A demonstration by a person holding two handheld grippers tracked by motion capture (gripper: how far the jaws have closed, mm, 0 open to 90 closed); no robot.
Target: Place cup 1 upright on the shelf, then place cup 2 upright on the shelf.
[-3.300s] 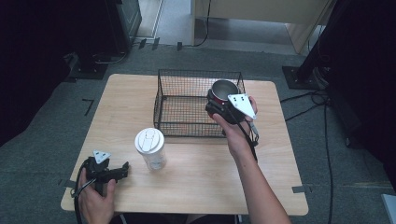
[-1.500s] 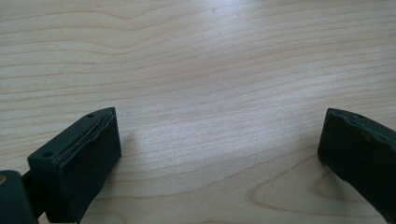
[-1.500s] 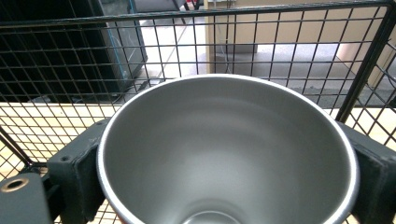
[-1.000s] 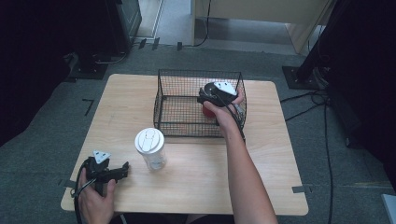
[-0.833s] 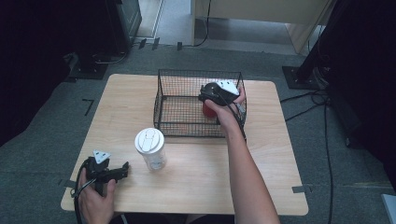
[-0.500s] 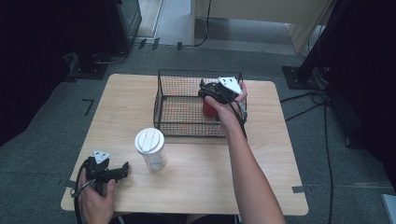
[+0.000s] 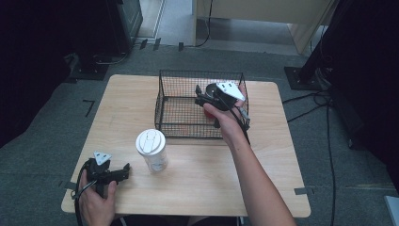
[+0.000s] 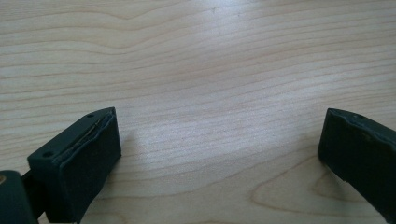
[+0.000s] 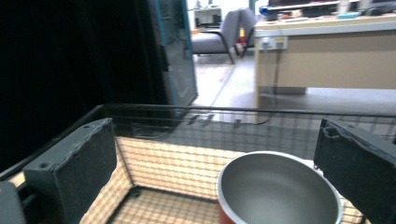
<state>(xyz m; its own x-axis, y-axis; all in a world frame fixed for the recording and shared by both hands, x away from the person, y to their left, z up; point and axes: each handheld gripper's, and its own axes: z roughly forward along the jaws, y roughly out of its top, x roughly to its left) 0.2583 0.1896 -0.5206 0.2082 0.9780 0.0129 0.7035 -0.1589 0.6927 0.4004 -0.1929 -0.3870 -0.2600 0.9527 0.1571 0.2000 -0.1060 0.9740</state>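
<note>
A red cup with a steel inside (image 9: 279,191) stands upright in the right half of a black wire basket (image 7: 162,101) at the back of the wooden table; a bit of the red cup (image 7: 208,112) peeks out under the hand. My right gripper (image 7: 201,98) hovers just above the cup inside the basket, open, its jaws wide apart on either side of the rim (image 9: 215,154). My left gripper (image 7: 124,172) rests open near the table's front left corner, with only bare wood between its jaws (image 8: 219,154).
A clear cup with a white lid (image 7: 151,149) stands in front of the basket, between the two grippers. The wooden table (image 7: 277,155) stretches to the right of the right forearm. Cables and stand bases lie on the floor around.
My right gripper carried the red cup from above the basket's right rim down into the basket, then rose slightly. The left gripper has stayed still.
</note>
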